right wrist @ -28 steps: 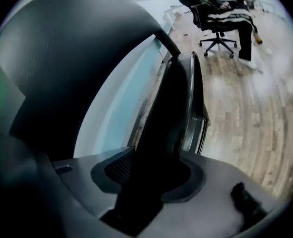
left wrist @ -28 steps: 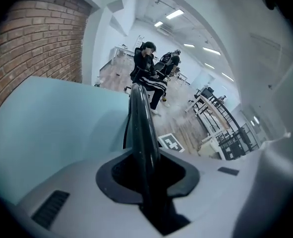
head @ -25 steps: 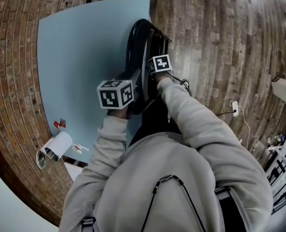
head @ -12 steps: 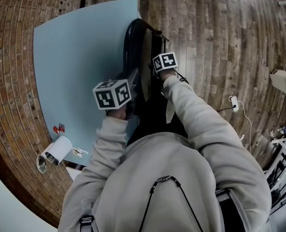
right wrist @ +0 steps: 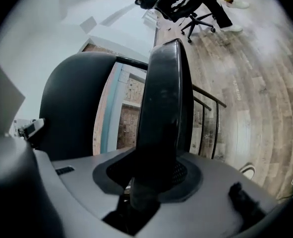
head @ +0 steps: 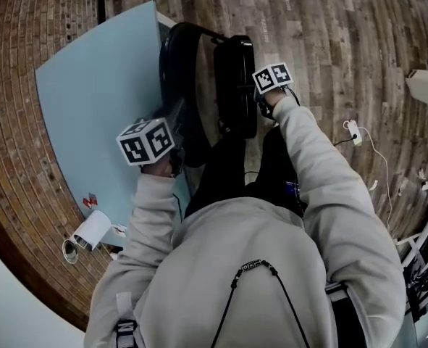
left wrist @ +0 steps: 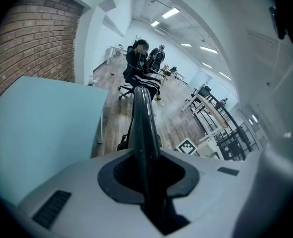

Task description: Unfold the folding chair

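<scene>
The black folding chair stands partly opened, its backrest [head: 174,56] on the left and its seat [head: 235,78] swung out to the right. My left gripper [head: 177,125] is shut on the backrest's thin rim [left wrist: 142,118], which runs straight up between the jaws of that gripper [left wrist: 147,180]. My right gripper [head: 258,101] is shut on the seat's thick rounded edge [right wrist: 163,93], seated deep in that gripper [right wrist: 148,182]. In the right gripper view the backrest [right wrist: 69,108] shows behind the seat, with thin frame tubes [right wrist: 205,128] beside it.
A light blue panel [head: 90,100] lies left of the chair, against brick. A white roll [head: 90,230] sits near its lower corner. A white plug with cable [head: 353,133] and a white box [head: 427,89] lie on the wood floor at right. A person sits on an office chair [left wrist: 141,68] far off.
The seat has swung away from the backrest to the right, and my right gripper went with it. My left gripper and the backrest shifted left. A gap now shows between seat and backrest.
</scene>
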{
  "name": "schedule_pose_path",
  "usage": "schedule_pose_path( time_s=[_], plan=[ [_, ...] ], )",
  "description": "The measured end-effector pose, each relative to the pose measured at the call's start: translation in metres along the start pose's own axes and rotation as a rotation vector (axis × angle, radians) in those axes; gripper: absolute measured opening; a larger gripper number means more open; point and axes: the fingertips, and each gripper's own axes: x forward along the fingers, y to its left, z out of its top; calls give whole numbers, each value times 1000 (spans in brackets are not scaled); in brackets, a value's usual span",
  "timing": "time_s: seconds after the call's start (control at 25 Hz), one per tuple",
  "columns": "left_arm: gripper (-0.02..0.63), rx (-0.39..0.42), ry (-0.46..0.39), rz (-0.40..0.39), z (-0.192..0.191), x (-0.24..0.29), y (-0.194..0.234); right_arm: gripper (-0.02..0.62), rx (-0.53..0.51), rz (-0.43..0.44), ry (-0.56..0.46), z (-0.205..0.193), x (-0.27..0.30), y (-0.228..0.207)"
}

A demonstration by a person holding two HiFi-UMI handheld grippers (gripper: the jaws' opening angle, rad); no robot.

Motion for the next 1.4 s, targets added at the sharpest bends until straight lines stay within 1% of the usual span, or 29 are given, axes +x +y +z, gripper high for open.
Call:
schedule_pose_path(
  time_s=[0.08, 0.16, 0.28, 0.4, 0.48, 0.64, 0.72, 0.8, 0.84, 0.92, 1.0, 1.04, 1.12, 1.2, 1.32, 1.4],
  plan=[
    [79, 20, 11, -5, -3, 10, -20, 135, 28, 59, -3, -9, -20, -19],
    [78, 32, 14, -2, -7, 20, -38, 132, 32, 119, -7, -15, -38, -40],
    [77, 32, 29, 10, -13, 36, -52, 132, 30, 195, -18, -22, -62, -74],
    [72, 4, 57, 23, -19, 46, -53, 132, 23, 278, -31, -27, -78, -105],
    [71, -27, 58, 22, -22, 54, -56, 132, 4, 327, -46, -24, -93, -127],
    [71, -59, 62, 13, -33, 75, -65, 132, -13, 381, -77, -16, -120, -183],
    [71, -72, 67, 12, -38, 82, -63, 133, 21, 404, -80, -19, -125, -212],
    [71, -81, 65, -1, -41, 91, -61, 133, 81, 498, -88, -24, -130, -230],
    [71, -81, 60, -13, -42, 96, -61, 134, 94, 521, -92, -25, -132, -242],
    [71, -81, 47, -39, -44, 103, -60, 137, 101, 557, -101, -25, -133, -264],
    [71, -96, 45, -48, -51, 109, -56, 138, 104, 641, -107, -26, -135, -276],
    [71, -111, 43, -51, -54, 113, -54, 138, 96, 667, -108, -28, -136, -286],
    [71, -135, 27, -62, -54, 120, -50, 138, 45, 687, -115, -30, -135, -307],
    [69, -138, 24, -61, -52, 125, -38, 139, -4, 702, -135, -26, -132, -321],
    [69, -179, 42, -51, -56, 134, -13, 143, 30, 746, -181, -20, -132, -338],
    [69, -194, 50, -61, -61, 142, -4, 149, 43, 757, -187, -21, -131, -357]
  ],
)
